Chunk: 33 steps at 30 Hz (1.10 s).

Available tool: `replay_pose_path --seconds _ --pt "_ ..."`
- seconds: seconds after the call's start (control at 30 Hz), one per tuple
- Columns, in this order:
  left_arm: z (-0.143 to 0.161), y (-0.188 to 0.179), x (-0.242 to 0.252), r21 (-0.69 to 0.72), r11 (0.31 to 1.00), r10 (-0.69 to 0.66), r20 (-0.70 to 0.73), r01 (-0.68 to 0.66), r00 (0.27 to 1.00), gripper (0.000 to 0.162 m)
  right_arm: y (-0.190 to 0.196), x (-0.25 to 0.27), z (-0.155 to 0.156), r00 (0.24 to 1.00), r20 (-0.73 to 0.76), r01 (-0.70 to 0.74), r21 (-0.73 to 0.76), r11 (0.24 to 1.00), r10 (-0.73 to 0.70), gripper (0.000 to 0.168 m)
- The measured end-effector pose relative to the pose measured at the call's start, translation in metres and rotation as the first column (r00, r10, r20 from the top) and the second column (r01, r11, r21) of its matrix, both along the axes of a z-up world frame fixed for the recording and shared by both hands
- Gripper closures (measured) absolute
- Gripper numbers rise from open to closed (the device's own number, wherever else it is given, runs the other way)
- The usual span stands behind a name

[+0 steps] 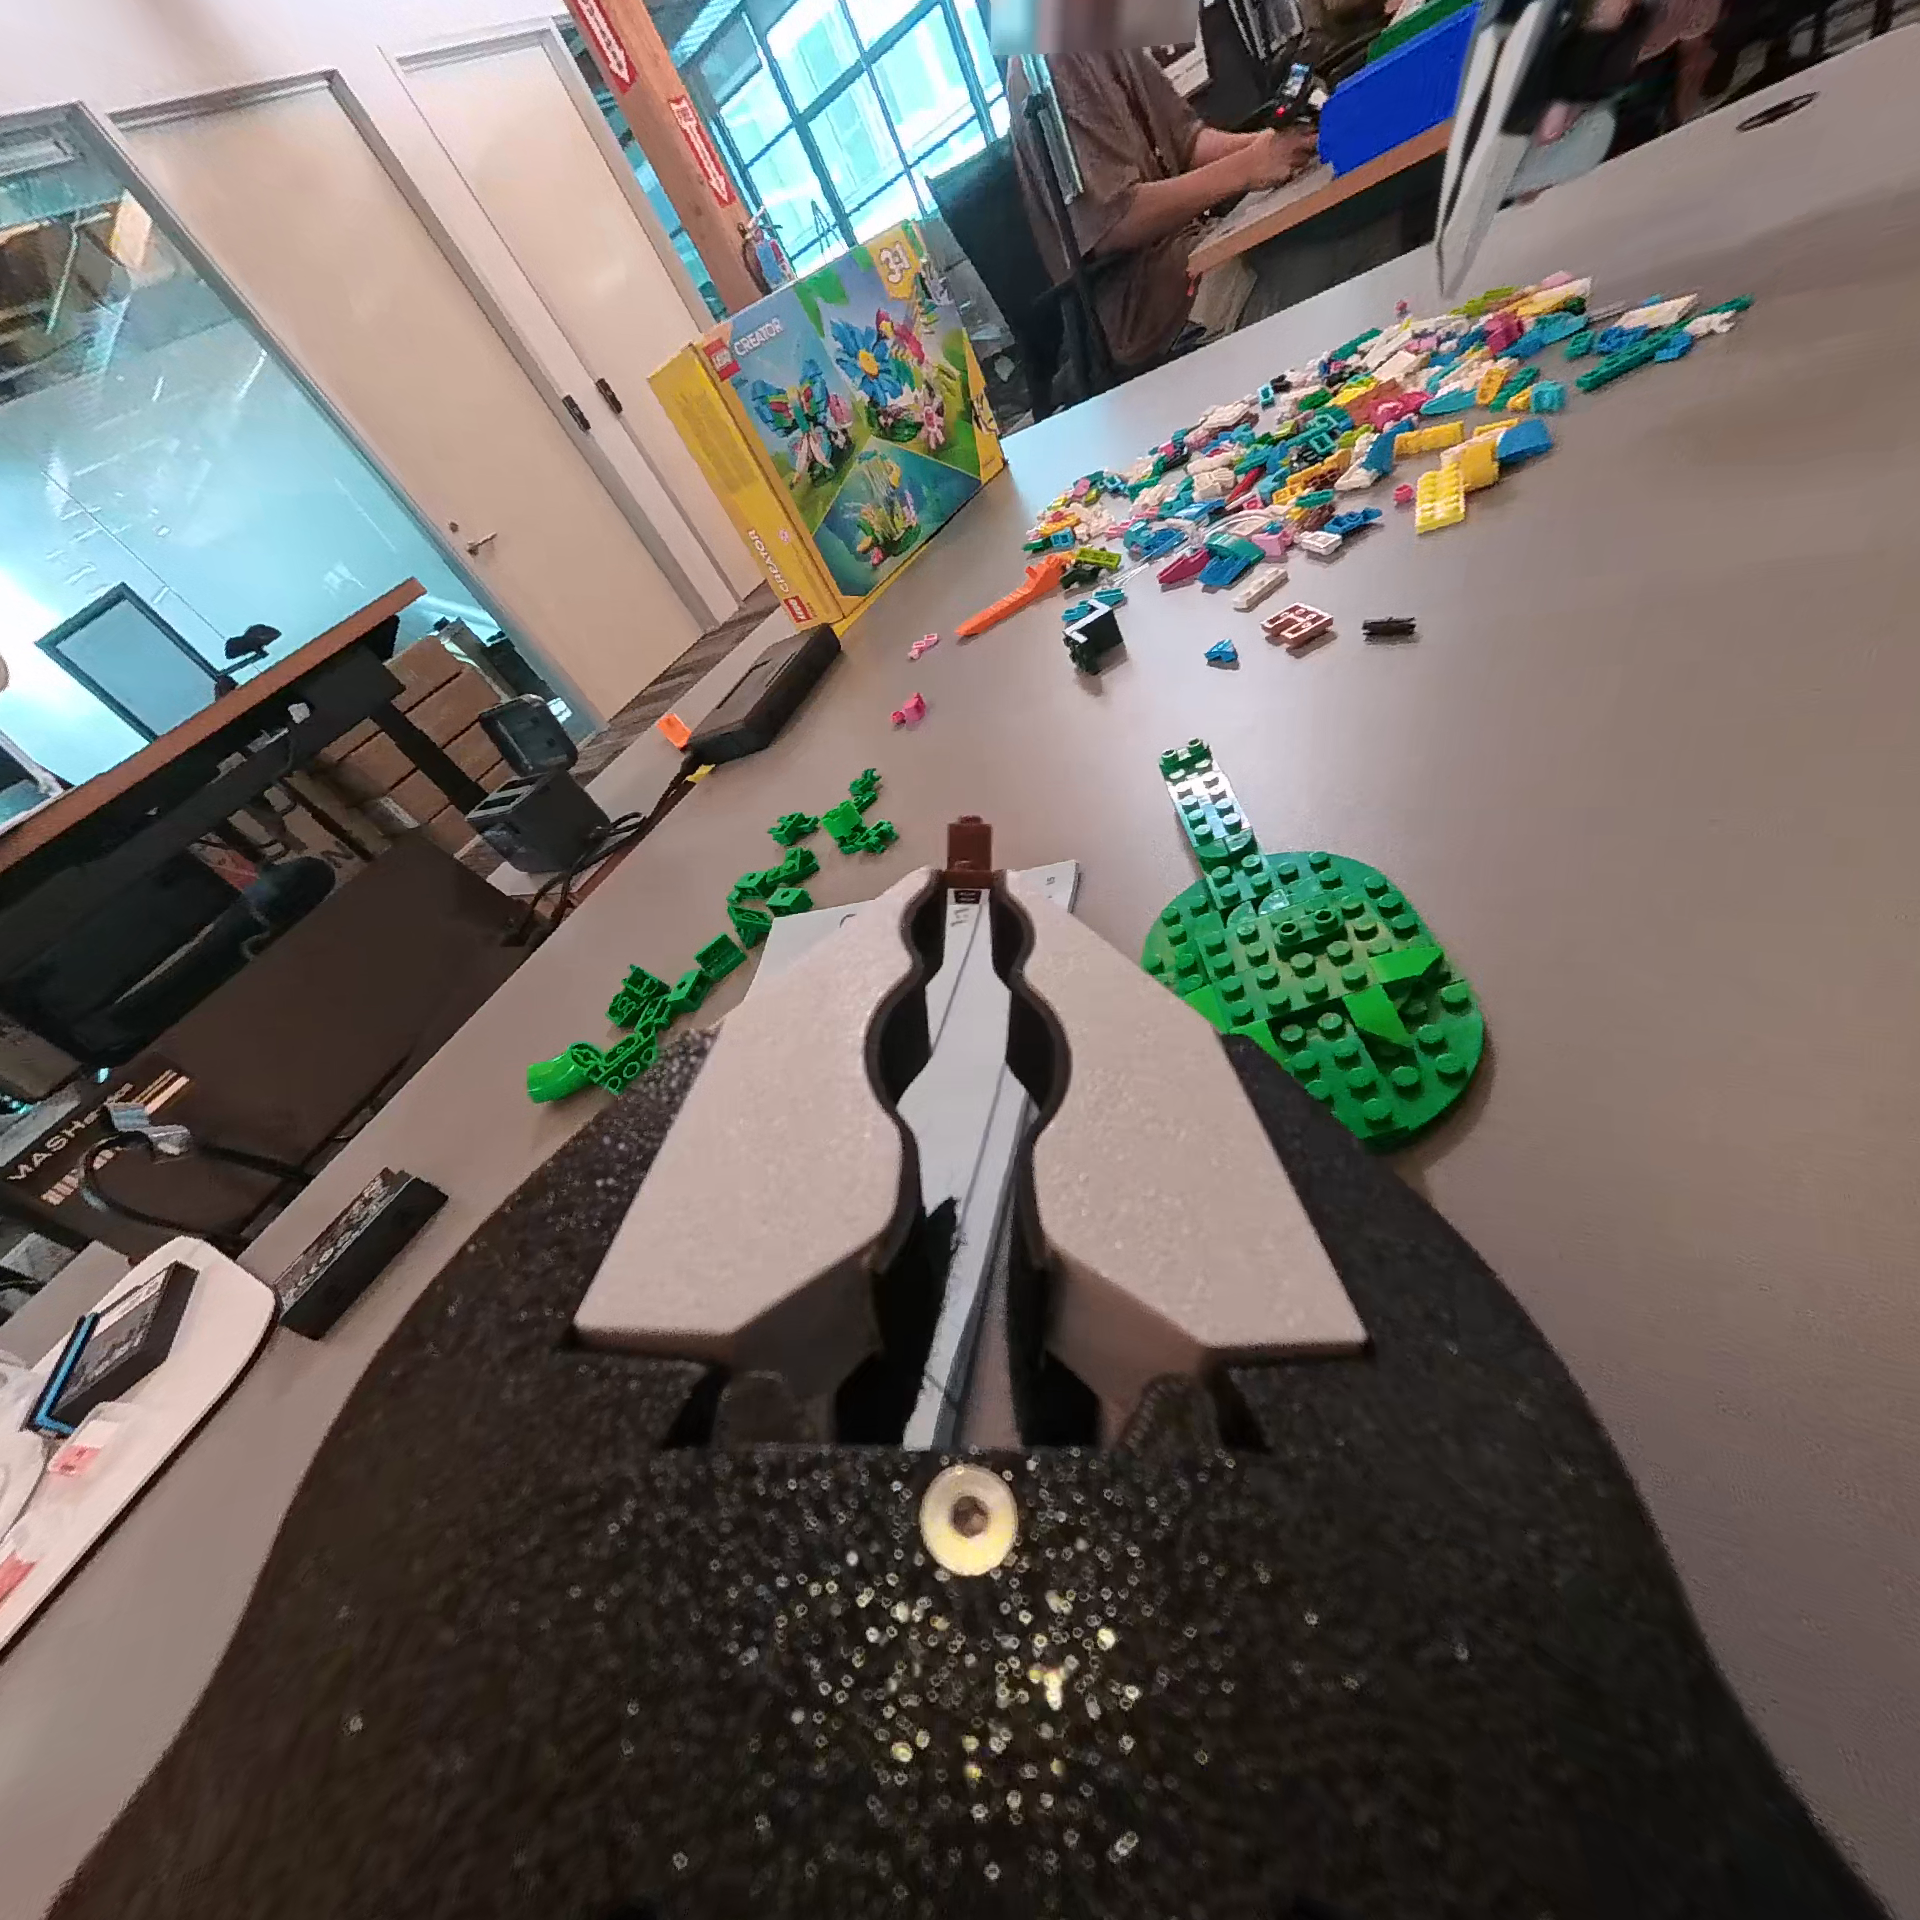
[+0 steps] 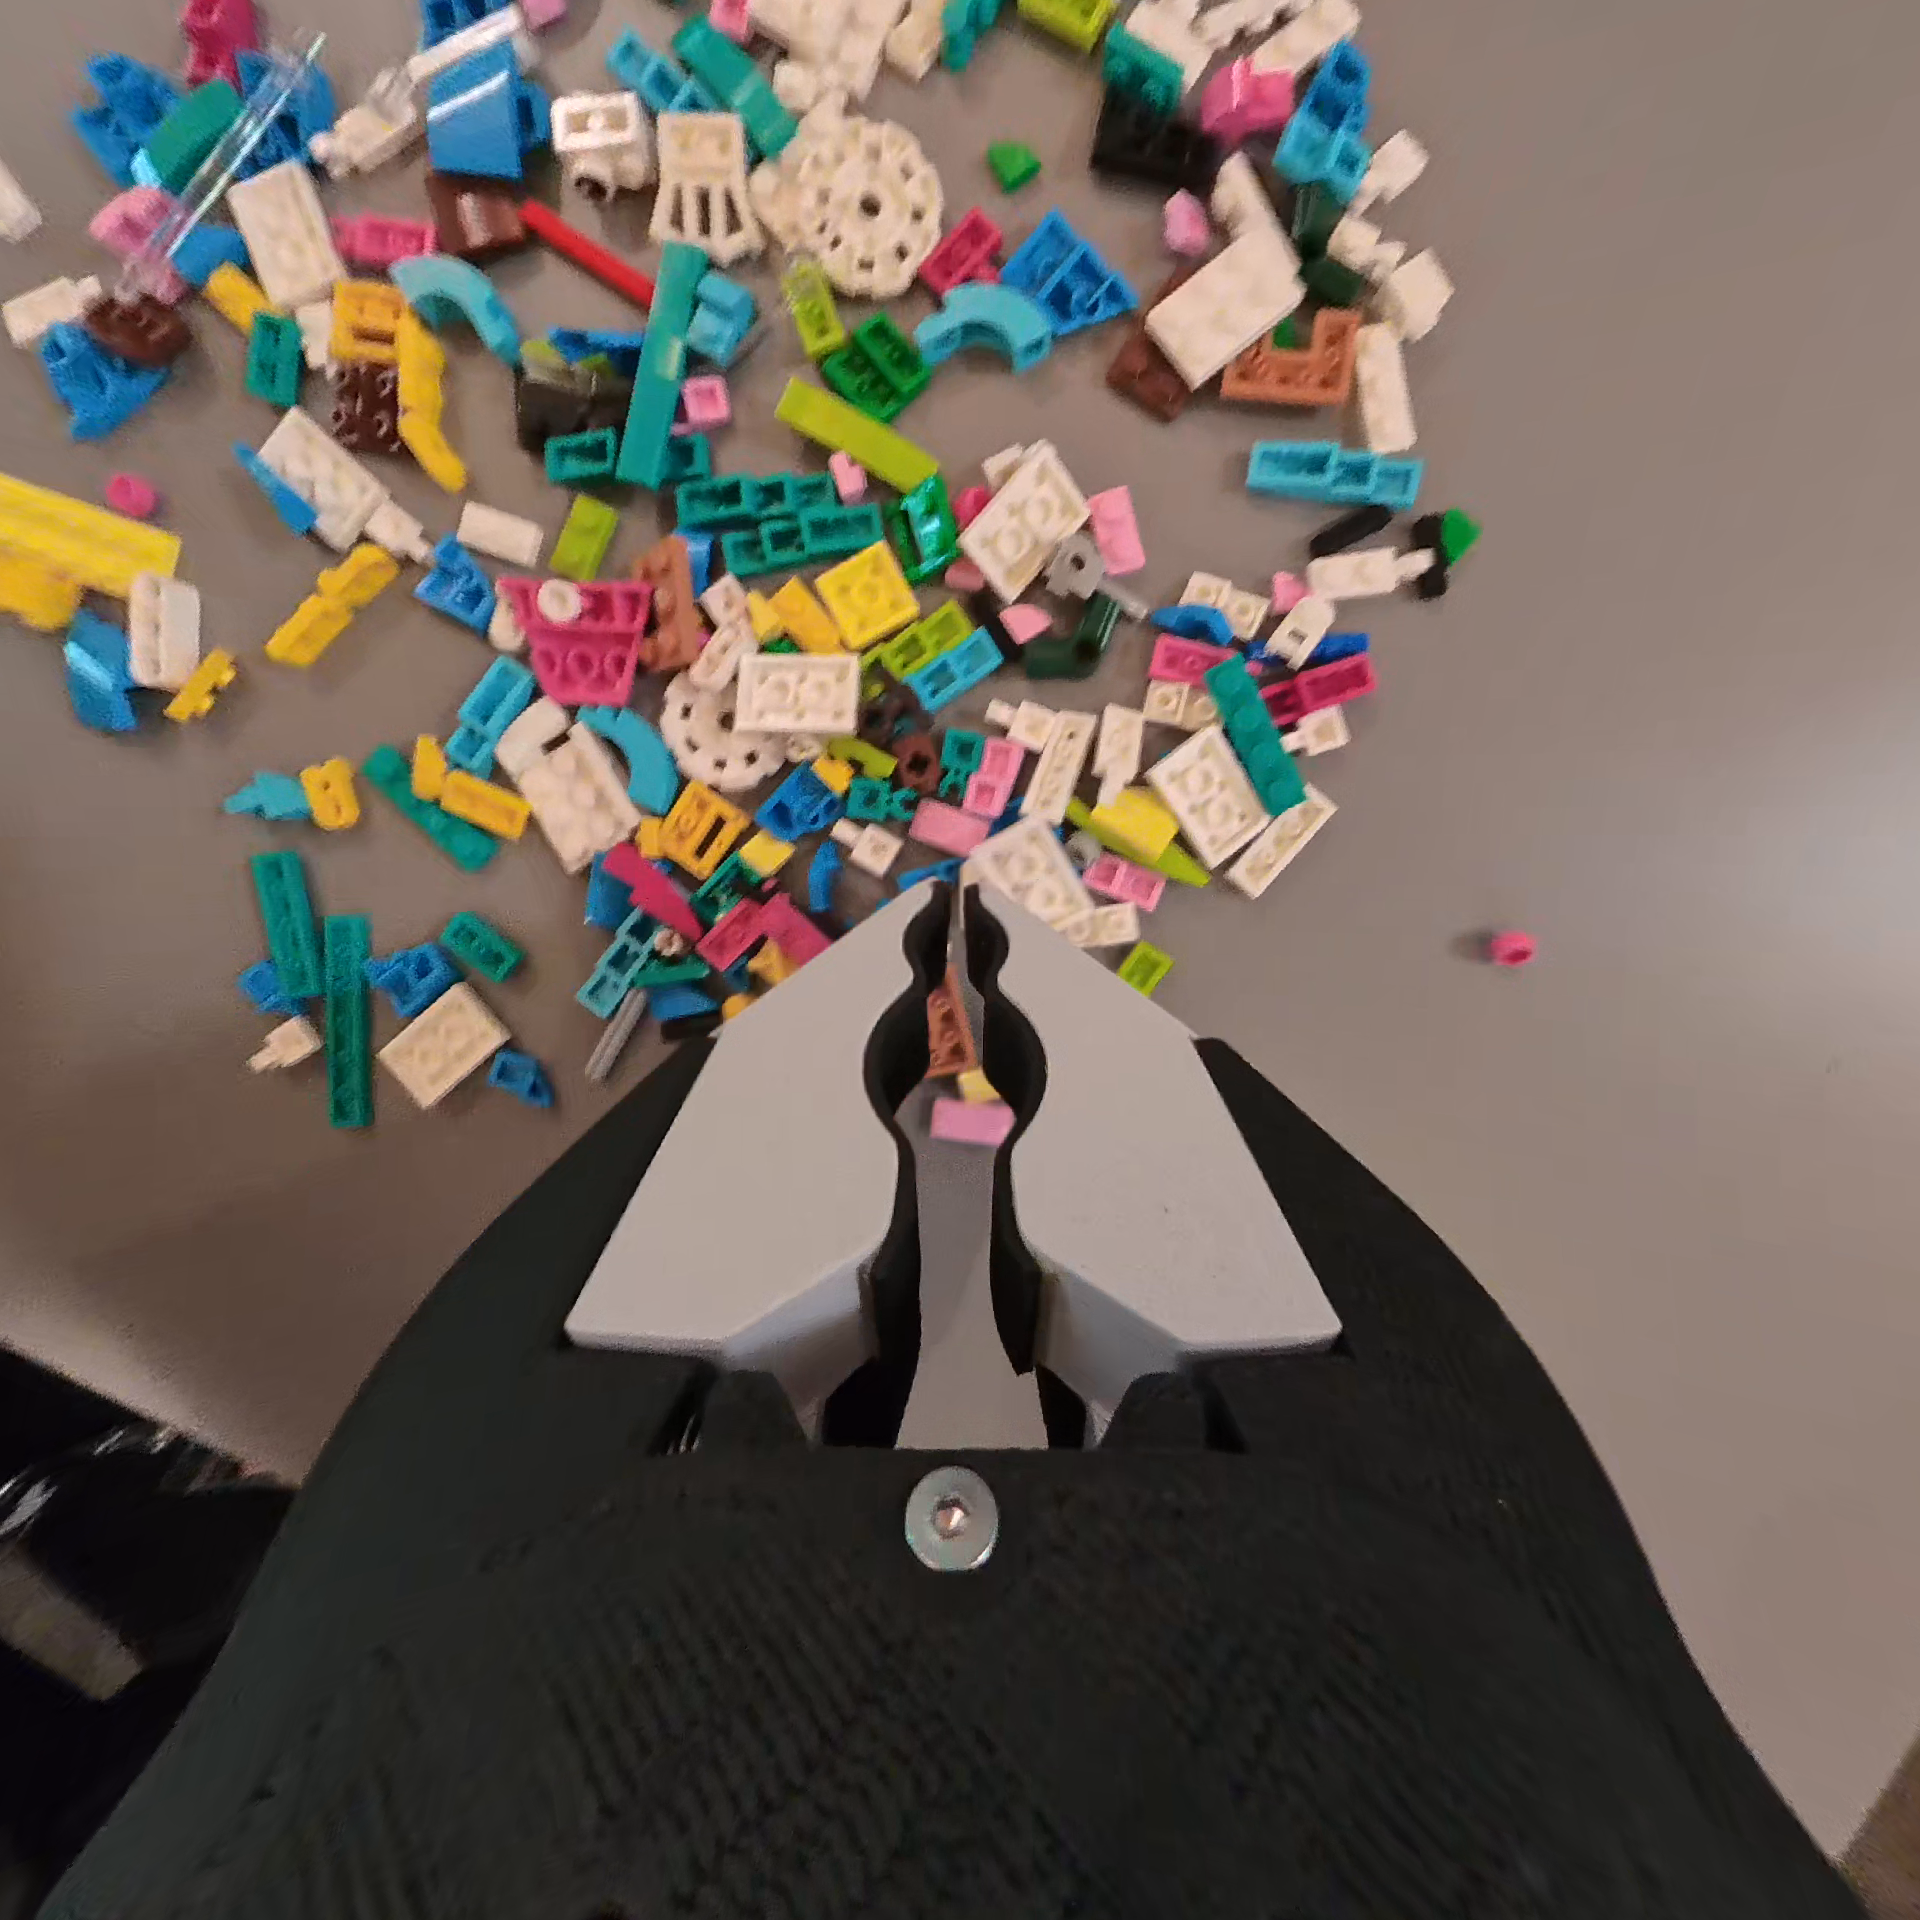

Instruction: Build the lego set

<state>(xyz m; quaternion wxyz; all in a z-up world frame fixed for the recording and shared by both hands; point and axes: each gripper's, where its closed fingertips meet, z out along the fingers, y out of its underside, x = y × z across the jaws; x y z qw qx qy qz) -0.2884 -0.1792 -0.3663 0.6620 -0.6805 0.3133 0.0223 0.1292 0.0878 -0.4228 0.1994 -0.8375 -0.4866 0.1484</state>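
The left gripper (image 1: 968,868) had its jaws drawn narrow and pinched a small brown brick (image 1: 966,840) at the fingertips, above the grey table (image 1: 1558,883). Just right of it lay the green round base plate (image 1: 1314,992), studs up, with a dark green strip (image 1: 1210,805) projecting from its far edge. A scatter of small green pieces (image 1: 727,935) lay left of the gripper, on and beside a white sheet.

The right gripper (image 2: 956,902) hovered over the near edge of the mixed brick pile (image 2: 727,499) (white, blue, teal, yellow, pink); its jaws stood almost together with only a thin slit between the tips, and nothing was visibly held. A single pink round stud (image 2: 1509,948) sat apart on the table to the right.

The yellow set box (image 1: 831,457) stood upright at the far table edge; it bore printed brand lettering and pictures of flowers and a butterfly. A seated person (image 1: 1122,197) was at another desk behind
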Motion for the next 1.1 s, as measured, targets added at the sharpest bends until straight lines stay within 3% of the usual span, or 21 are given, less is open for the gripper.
replay_pose_path --seconds 0.03,0.33,0.5,0.77,0.93,1.0,1.1 --pt "0.0 0.0 0.0 0.001 1.0 -0.002 -0.002 0.002 1.0 0.156 -0.007 0.0 0.0 1.0 -0.01 -0.011 -0.029 1.0 0.011 0.167" --pt "0.001 -0.001 0.001 0.003 1.0 -0.011 0.002 0.011 1.0 0.156 -0.047 0.004 -0.012 0.987 0.037 -0.157 -0.048 0.986 0.159 0.168" --pt "0.0 -0.001 0.002 0.003 1.0 -0.012 -0.008 0.012 1.0 0.156 -0.062 0.009 -0.015 0.984 0.034 -0.167 -0.11 0.98 0.172 0.168" --pt "0.003 -0.003 0.002 0.027 0.999 -0.019 0.004 0.019 1.0 0.156 -0.008 0.009 0.01 0.998 0.037 -0.057 0.197 0.979 0.051 0.168" --pt "0.005 -0.003 0.001 0.033 0.999 -0.019 0.017 0.018 1.0 0.156 0.013 -0.042 0.028 0.991 -0.123 -0.017 0.279 0.96 0.053 0.168" --pt "0.005 -0.004 0.002 0.035 0.999 -0.023 0.018 0.023 1.0 0.156 0.01 -0.082 0.031 0.965 -0.245 -0.037 0.246 0.969 0.099 0.168" --pt "0.006 -0.005 0.003 0.04 0.999 -0.031 0.019 0.03 0.999 0.156 -0.003 -0.128 0.022 0.943 -0.282 -0.128 0.177 0.976 0.175 0.167"
